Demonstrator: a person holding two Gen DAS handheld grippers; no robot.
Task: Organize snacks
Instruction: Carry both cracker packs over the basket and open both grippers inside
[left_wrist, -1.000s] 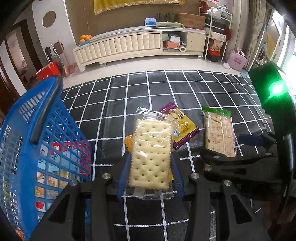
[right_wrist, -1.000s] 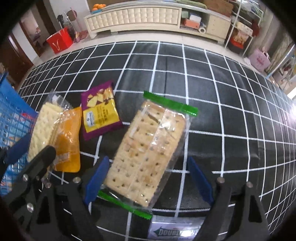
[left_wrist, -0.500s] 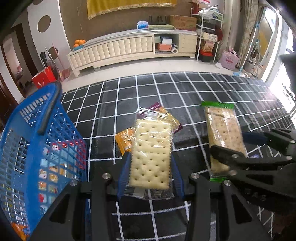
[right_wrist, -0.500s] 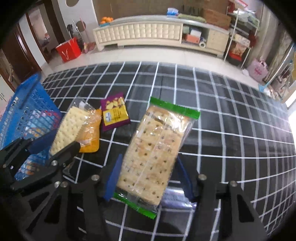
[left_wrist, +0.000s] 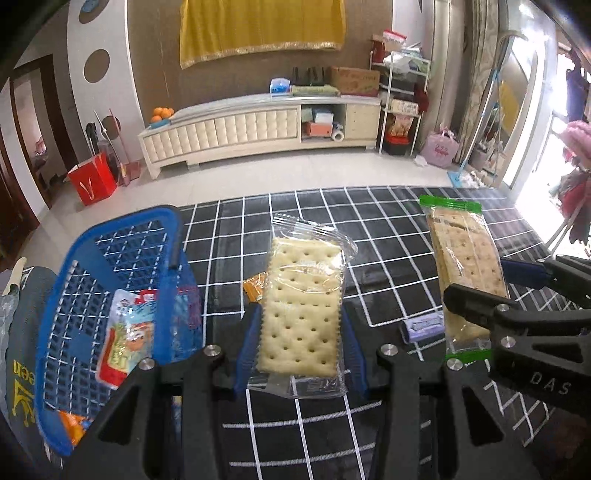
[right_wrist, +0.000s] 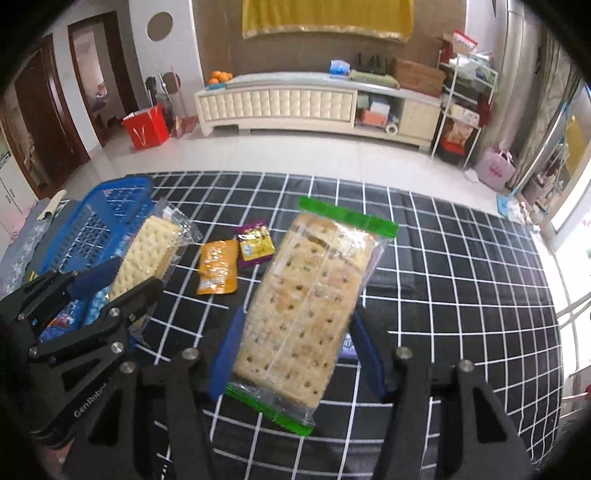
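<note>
My left gripper (left_wrist: 301, 347) is shut on a clear-wrapped cracker pack (left_wrist: 301, 306) and holds it above the black checked table, just right of the blue basket (left_wrist: 118, 295). My right gripper (right_wrist: 295, 354) is shut on a green-edged cracker pack (right_wrist: 310, 306), also lifted. Each gripper shows in the other's view: the right with its pack (left_wrist: 467, 269), the left with its pack (right_wrist: 147, 251). An orange packet (right_wrist: 217, 266) and a purple packet (right_wrist: 256, 245) lie on the table between them.
The basket (right_wrist: 110, 214) holds several snack packets (left_wrist: 125, 343) and stands at the table's left edge. A small purple wrapper (left_wrist: 423, 326) lies on the table under the right gripper. Beyond the table are tiled floor and a long cream cabinet (left_wrist: 258, 129).
Both grippers have risen with their cracker packs off the table. The packets on the table now look farther below, and the views take in more of the room.
</note>
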